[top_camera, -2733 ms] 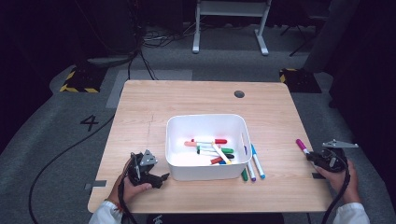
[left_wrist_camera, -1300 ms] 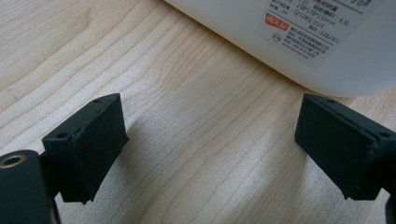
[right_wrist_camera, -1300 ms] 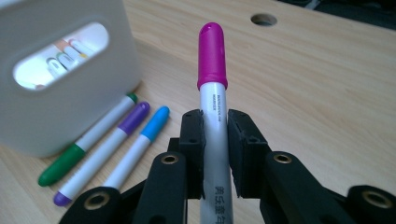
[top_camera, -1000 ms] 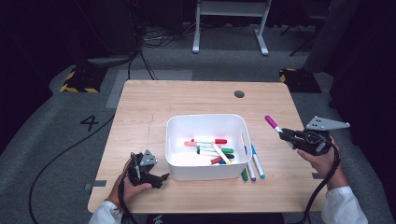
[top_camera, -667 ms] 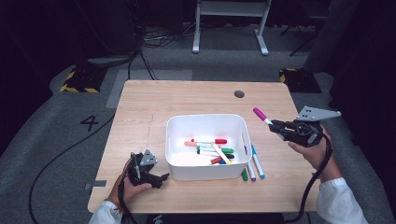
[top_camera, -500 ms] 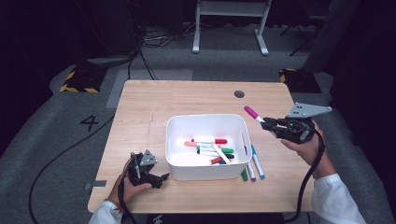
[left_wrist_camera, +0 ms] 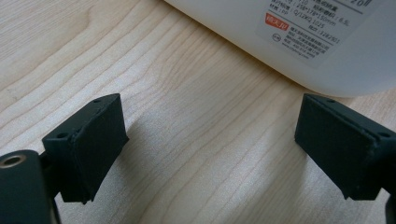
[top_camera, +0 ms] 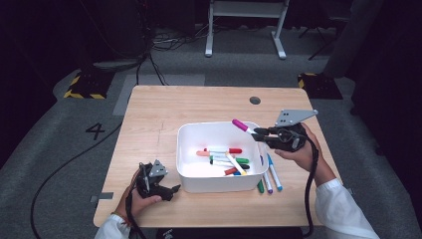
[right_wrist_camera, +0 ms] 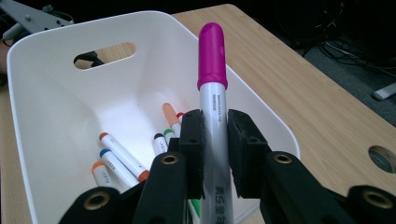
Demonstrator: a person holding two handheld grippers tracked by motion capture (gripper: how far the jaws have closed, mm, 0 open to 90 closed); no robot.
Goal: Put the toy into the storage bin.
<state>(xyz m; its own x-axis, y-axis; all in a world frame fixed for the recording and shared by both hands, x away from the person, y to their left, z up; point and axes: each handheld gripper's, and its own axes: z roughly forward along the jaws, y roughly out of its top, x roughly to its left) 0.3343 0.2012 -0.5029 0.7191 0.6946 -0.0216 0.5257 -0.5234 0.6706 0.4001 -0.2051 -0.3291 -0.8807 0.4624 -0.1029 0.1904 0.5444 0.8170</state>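
Right claw (top_camera: 260, 132) pinches the magenta-capped white marker (right_wrist_camera: 212, 88) above the white plastic bin (top_camera: 189, 144); three markers (top_camera: 267, 175) beside it remain, left claw (left_wrist_camera: 205, 135) spread.

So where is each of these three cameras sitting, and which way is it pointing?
High view: above the person's side, looking down on the table; both hands and forearms show.
Left gripper view: rides the left claw, low over the wood, open jaws facing the bin's wall.
Right gripper view: rides the right claw, pinching the magenta marker over the white bin.
All three share that bin.
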